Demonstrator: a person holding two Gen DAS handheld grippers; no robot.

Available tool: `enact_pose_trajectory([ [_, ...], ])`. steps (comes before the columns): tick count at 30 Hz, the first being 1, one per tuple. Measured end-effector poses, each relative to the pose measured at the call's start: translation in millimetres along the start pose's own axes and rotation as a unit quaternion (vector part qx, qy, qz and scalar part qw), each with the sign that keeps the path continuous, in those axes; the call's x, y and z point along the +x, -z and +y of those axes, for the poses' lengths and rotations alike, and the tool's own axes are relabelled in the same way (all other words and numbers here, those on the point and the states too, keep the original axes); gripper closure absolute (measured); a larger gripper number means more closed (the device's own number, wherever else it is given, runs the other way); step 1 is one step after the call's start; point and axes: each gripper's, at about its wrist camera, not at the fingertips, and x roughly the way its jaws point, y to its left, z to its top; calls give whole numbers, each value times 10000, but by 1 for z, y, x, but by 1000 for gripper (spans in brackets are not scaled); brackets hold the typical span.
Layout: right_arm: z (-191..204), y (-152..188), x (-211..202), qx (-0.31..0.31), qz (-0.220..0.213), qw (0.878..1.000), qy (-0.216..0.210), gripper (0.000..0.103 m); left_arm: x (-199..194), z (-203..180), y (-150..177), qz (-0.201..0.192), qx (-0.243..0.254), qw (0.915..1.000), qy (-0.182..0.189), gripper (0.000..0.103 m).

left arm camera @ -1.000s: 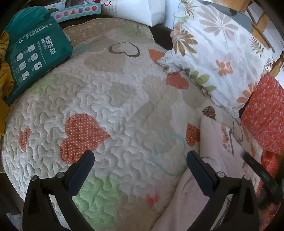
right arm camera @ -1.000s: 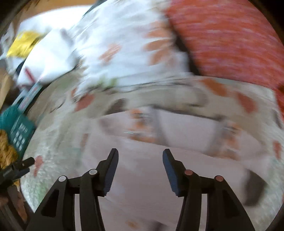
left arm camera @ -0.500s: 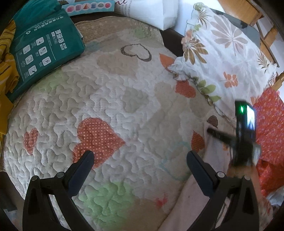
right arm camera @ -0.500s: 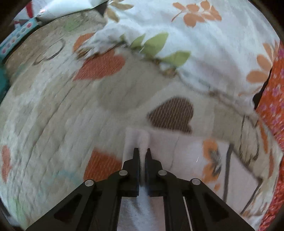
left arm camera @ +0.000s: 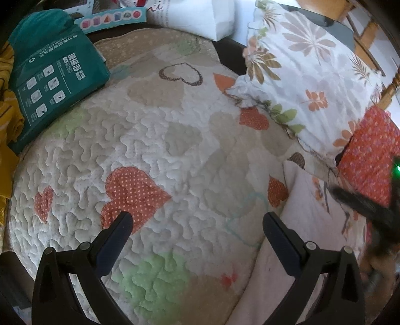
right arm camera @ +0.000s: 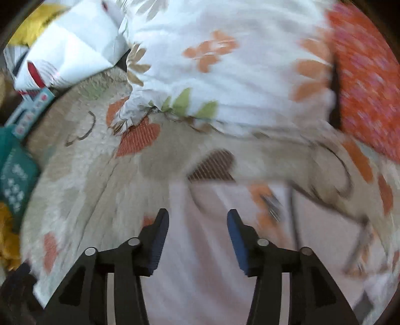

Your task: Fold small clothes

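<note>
A small pale pink garment (left arm camera: 310,220) with an orange and dark print lies flat on the heart-patterned quilt (left arm camera: 175,155), at the right of the left wrist view. My left gripper (left arm camera: 197,226) is open and empty, above the quilt to the garment's left. My right gripper (right arm camera: 197,222) is open and empty just above the garment (right arm camera: 200,262), whose far corner lies beyond the fingers. The right wrist view is motion-blurred. The right gripper shows blurred at the right edge of the left wrist view (left arm camera: 367,212).
A floral pillow (left arm camera: 307,70) lies at the back right with a red patterned cloth (left arm camera: 372,155) beside it. A green package (left arm camera: 50,77) and yellow fabric (left arm camera: 7,120) lie at the left. A white paper bag (left arm camera: 200,17) stands at the back.
My right gripper was shut on the pink garment's corner half a second ago; it has let go, opened and drawn back. The left gripper has barely moved.
</note>
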Motion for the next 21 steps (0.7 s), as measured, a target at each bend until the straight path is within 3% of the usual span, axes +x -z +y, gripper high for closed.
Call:
enact_pose_trajectory([
  [4, -62, 63, -70, 454, 36, 9987, 235, 49, 1, 1, 15, 158, 78, 9997, 151, 0],
  [7, -130, 122, -125, 1044, -46, 9920, 707, 47, -1, -1, 33, 250, 235, 9991, 238, 0],
  [10, -202, 179, -173, 1814, -131, 9771, 1106, 43, -6, -9, 51, 391, 479, 9967, 519, 19],
  [11, -229, 207, -189, 2224, -181, 9688, 1082, 43, -7, -12, 58, 504, 559, 9949, 674, 27],
  [14, -273, 276, -206, 3134, -256, 9460, 789, 43, -7, -15, 73, 694, 591, 9917, 912, 29],
  [17, -289, 334, -203, 3607, -316, 9311, 441, 43, -8, -16, 89, 622, 632, 9931, 771, 29],
  [21, -287, 383, -185, 3864, -400, 9213, -185, 43, -4, -16, 115, 698, 735, 9916, 807, 29],
])
